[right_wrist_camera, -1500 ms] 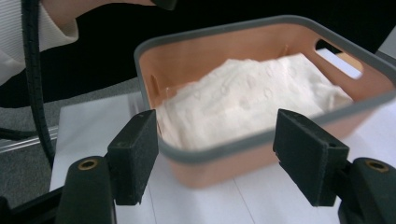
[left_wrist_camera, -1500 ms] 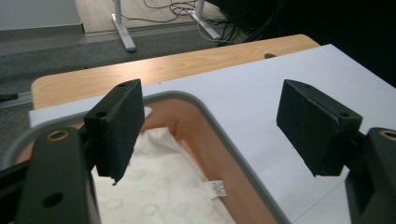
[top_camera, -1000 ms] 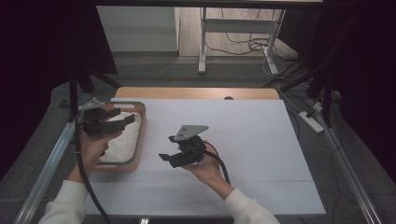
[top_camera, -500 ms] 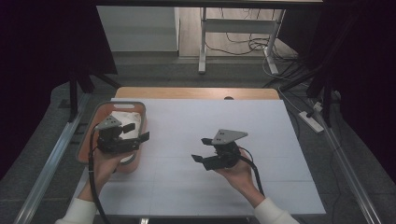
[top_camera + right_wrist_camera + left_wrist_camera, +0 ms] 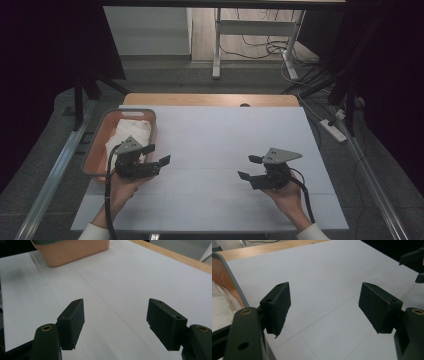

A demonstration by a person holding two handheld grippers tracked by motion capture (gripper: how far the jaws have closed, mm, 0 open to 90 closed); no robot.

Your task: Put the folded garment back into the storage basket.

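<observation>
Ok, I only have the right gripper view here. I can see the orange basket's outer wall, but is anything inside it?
Observer: Yes, a crumpled white cloth lies inside the basket.
Operator: And where is the left gripper?
Observer: The left gripper is by the basket's near right corner, pointing out over the table.
Operator: Is it holding anything?
Observer: No. Its jaws stand open, with nothing between them but bare white tabletop.
</observation>
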